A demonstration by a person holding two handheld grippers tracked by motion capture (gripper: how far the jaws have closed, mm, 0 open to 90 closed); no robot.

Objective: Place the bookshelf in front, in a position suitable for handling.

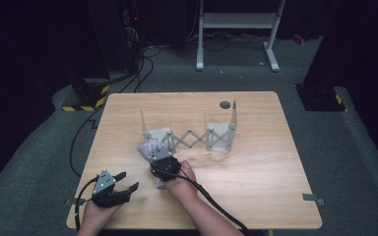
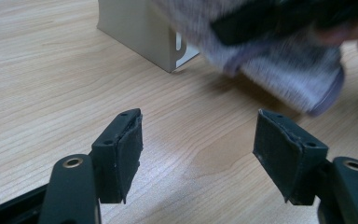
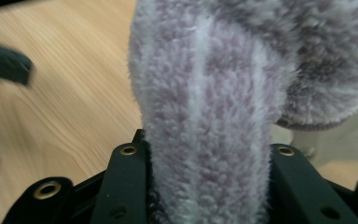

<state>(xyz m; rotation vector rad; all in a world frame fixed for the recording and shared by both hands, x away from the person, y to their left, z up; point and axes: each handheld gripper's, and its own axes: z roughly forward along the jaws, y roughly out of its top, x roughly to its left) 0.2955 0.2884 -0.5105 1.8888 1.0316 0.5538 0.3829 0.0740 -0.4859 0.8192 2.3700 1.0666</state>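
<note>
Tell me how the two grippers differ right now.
The left gripper has its jaws spread wide and empty; the right gripper is shut on a fuzzy lilac sock. The left sits near the table edge; the right is beside the rack. Both have black jaws.

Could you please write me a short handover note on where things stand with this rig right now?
Right gripper: shut on a fuzzy lilac-and-white striped slipper, held near the left end of the expandable beige rack.
Left gripper: open, holding nothing, low over the wooden table near its front left corner.
Rack: stands mid-table, stretched out, with nothing on it that I can see.
Done: slipper is grasped and brought up to the rack.
Left: probably setting the slipper on or in the rack, then releasing. Whether the slipper still touches the table cannot be told.
</note>
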